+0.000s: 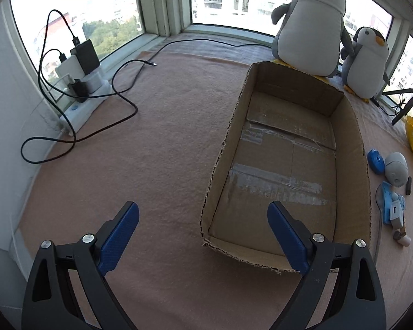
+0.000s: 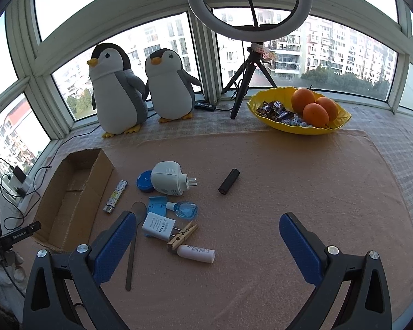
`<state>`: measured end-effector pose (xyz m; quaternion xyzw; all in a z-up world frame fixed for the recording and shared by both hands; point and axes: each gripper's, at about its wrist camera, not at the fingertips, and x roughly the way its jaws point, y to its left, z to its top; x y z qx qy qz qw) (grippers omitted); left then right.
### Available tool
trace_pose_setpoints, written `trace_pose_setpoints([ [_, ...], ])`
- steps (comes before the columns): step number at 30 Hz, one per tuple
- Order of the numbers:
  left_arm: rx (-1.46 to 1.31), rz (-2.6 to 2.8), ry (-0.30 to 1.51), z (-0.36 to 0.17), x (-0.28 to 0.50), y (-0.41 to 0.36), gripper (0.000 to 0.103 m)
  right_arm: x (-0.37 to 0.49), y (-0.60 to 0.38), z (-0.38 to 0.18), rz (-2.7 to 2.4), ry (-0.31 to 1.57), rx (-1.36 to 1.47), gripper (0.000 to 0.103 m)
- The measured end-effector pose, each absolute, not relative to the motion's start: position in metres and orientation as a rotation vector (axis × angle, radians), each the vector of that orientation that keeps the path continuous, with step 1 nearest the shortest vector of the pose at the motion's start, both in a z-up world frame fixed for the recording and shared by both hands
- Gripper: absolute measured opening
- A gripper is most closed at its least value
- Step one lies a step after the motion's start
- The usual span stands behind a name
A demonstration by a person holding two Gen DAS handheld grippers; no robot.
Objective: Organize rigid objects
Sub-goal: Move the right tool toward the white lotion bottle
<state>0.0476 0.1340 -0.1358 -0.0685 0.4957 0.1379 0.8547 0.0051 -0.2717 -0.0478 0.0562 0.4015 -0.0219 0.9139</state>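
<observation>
Both grippers hang open and empty over the pink-covered counter (image 2: 261,165). The left gripper (image 1: 203,220) fills the bottom of its frame, its right finger overlapping the near corner of the empty cardboard box (image 1: 286,148), which sits right of centre. The right gripper (image 2: 206,228) spreads wide at the bottom of its frame. Just above its left finger lies a cluster: a white charger (image 2: 158,225) touching a wooden clothespin (image 2: 183,236), a small white bottle (image 2: 197,253), a metal spoon (image 2: 133,242), a lighter (image 2: 115,196) and a white plug adapter (image 2: 169,178). A black cylinder (image 2: 228,181) lies apart at centre.
</observation>
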Motion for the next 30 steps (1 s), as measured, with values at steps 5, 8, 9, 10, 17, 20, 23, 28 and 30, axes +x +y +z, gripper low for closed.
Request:
trace_pose_setpoints([
  [5, -0.139, 0.297, 1.064, -0.149, 0.054, 0.135, 0.092, 0.012, -0.278, -0.062, -0.043, 0.845, 0.113, 0.102],
  [8, -0.14, 0.301, 1.077, -0.155, 0.057, 0.136, 0.091, 0.014, -0.283, -0.072, -0.024, 0.861, 0.151, 0.102],
  [9, -0.139, 0.299, 1.081, -0.156, 0.058, 0.136, 0.086, 0.015, -0.285, -0.076, -0.016, 0.87, 0.162, 0.102],
  [10, -0.139, 0.297, 1.087, -0.158, 0.059, 0.136, 0.084, 0.015, -0.287, -0.081, -0.003, 0.878, 0.171, 0.102],
  [17, -0.145, 0.291, 1.107, -0.167, 0.062, 0.138, 0.077, 0.015, -0.284, -0.113, 0.06, 0.958, 0.065, 0.102],
  [20, -0.141, 0.285, 1.11, -0.169, 0.064, 0.137, 0.072, 0.017, -0.28, -0.122, 0.093, 0.99, 0.005, 0.102],
  [23, -0.133, 0.281, 1.113, -0.17, 0.065, 0.135, 0.068, 0.019, -0.273, -0.128, 0.137, 1.002, -0.06, 0.1],
  [28, -0.127, 0.28, 1.116, -0.173, 0.067, 0.133, 0.067, 0.026, -0.256, -0.137, 0.236, 1.04, -0.186, 0.083],
  [30, -0.122, 0.279, 1.117, -0.175, 0.067, 0.132, 0.067, 0.029, -0.25, -0.141, 0.268, 1.051, -0.236, 0.076],
])
